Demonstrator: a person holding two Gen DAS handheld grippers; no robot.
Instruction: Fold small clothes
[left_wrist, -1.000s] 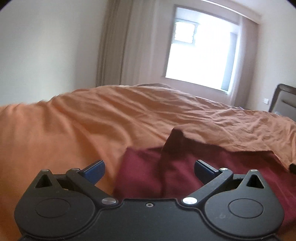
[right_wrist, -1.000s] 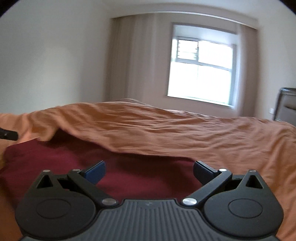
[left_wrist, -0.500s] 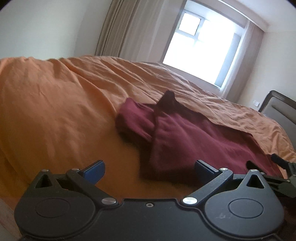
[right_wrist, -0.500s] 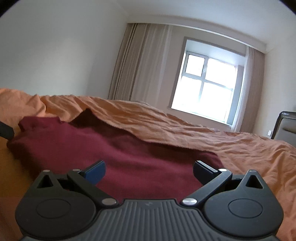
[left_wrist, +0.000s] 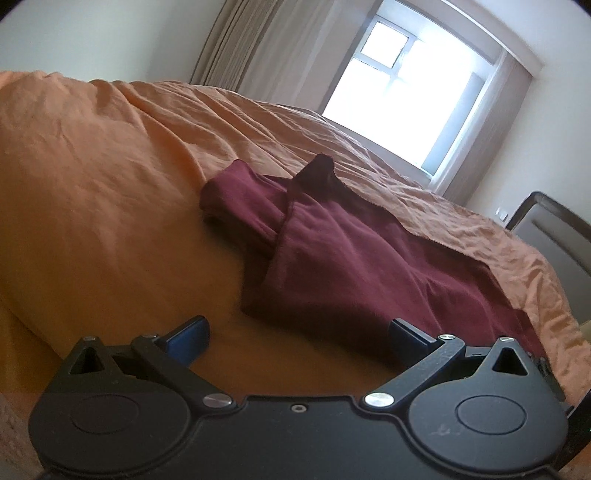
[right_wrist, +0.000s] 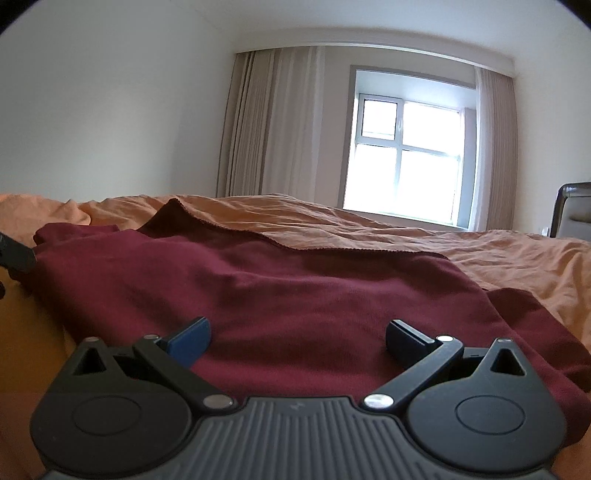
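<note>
Two grippers are presented with jaws spread and empty. The dark maroon soft-cloth garment is spread on the rumpled orange bedsheet, its long axis running left to right. The right gripper hangs over its near hem, judged nearer; the left gripper is set off its left end.

Bedroom. Bed under a wrinkled orange cover fills the lower half of both views. Plain white walls. Window right of centre in the right wrist view, white frame, bright daylight, glass blown out. Beige curtains hang at both its sides, floor not visible. Dark-framed padded headboard at the right edge. Small wall socket just left of it.
</note>
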